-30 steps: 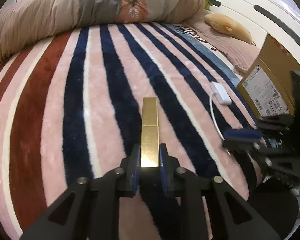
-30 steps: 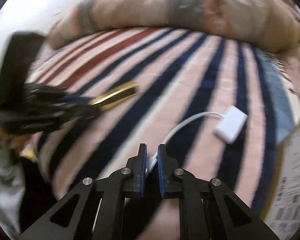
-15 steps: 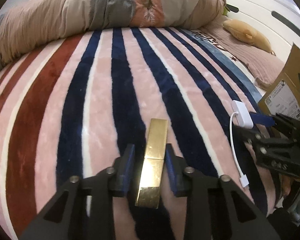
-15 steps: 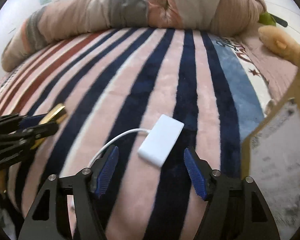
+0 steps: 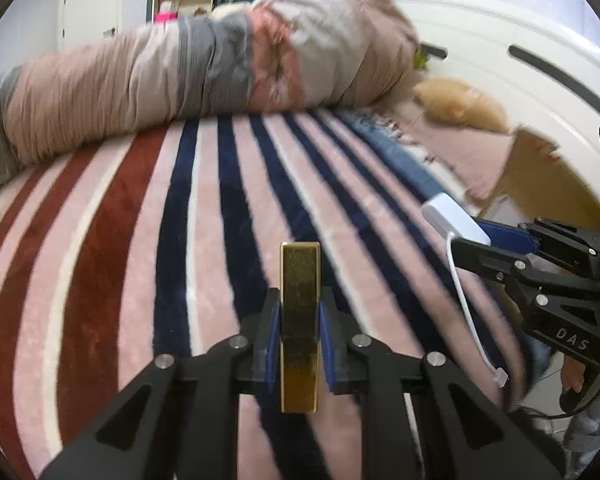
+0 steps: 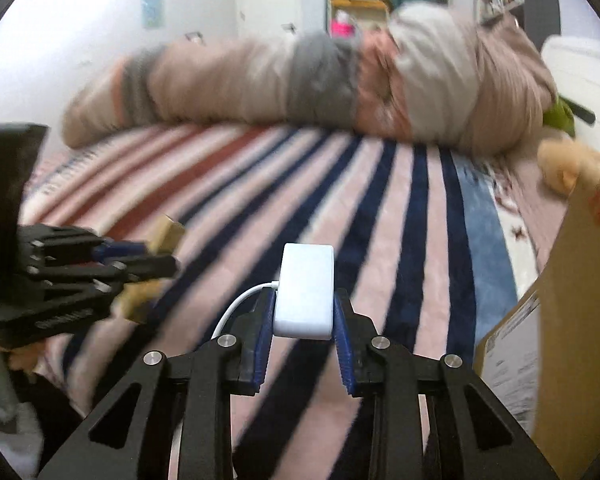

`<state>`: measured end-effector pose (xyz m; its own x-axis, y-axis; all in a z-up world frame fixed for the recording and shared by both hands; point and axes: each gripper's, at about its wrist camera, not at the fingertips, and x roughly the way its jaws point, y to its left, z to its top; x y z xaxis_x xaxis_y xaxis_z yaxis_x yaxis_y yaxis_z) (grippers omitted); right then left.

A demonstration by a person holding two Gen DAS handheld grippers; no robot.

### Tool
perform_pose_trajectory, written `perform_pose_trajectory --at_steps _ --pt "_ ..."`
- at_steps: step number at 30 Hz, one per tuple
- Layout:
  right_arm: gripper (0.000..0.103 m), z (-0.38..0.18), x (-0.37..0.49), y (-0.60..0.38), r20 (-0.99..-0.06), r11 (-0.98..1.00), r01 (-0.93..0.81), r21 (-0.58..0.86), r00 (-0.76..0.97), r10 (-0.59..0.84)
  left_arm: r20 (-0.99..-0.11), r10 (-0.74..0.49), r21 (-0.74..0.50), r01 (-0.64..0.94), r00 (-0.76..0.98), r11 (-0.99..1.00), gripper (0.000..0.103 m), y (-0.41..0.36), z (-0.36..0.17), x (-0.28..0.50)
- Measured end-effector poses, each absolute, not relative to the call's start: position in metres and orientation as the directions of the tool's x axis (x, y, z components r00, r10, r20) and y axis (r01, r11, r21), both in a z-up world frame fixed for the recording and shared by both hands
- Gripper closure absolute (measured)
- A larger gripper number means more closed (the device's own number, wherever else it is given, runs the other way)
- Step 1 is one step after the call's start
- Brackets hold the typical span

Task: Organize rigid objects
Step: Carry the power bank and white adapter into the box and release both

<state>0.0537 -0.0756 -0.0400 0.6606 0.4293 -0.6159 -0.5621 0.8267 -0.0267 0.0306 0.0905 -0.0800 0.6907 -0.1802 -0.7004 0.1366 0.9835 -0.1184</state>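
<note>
On the left side, the left tool [image 5: 300, 336] is closed on a gold bar [image 5: 300, 320], with its two blue pads pressed against the long sides. The gold bar is a slim, shiny rectangular block with flat faces and sharp edges; it points forward and stands out beyond the fingertips, above the striped blanket [image 5: 120, 240] of the bed. This blanket has pink, navy and dark red stripes, and a rolled duvet [image 5: 188, 68] lies along its far edge. Further right, the right tool [image 6: 304, 316] grips a white adapter [image 6: 306, 292] between its blue pads, also held above the blanket. The white adapter is a small flat box with rounded corners, and a thin white cable [image 6: 236, 306] leaves its left rear corner. At the far right stands a cardboard box [image 6: 572, 320] with a printed label.
</note>
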Motion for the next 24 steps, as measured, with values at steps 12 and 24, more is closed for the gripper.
perform_pose_trajectory --at_steps 12,24 --pt "0.079 0.065 0.013 -0.170 -0.424 0.894 -0.447 -0.026 0.815 0.396 -0.586 -0.292 -0.105 0.287 0.756 0.952 0.088 0.015 0.023 -0.003" --pt "0.079 0.042 0.061 -0.284 -0.484 0.961 -0.275 -0.014 0.843 0.234 -0.546 -0.381 -0.067 0.415 0.746 0.908 0.088 -0.090 0.074 0.013"
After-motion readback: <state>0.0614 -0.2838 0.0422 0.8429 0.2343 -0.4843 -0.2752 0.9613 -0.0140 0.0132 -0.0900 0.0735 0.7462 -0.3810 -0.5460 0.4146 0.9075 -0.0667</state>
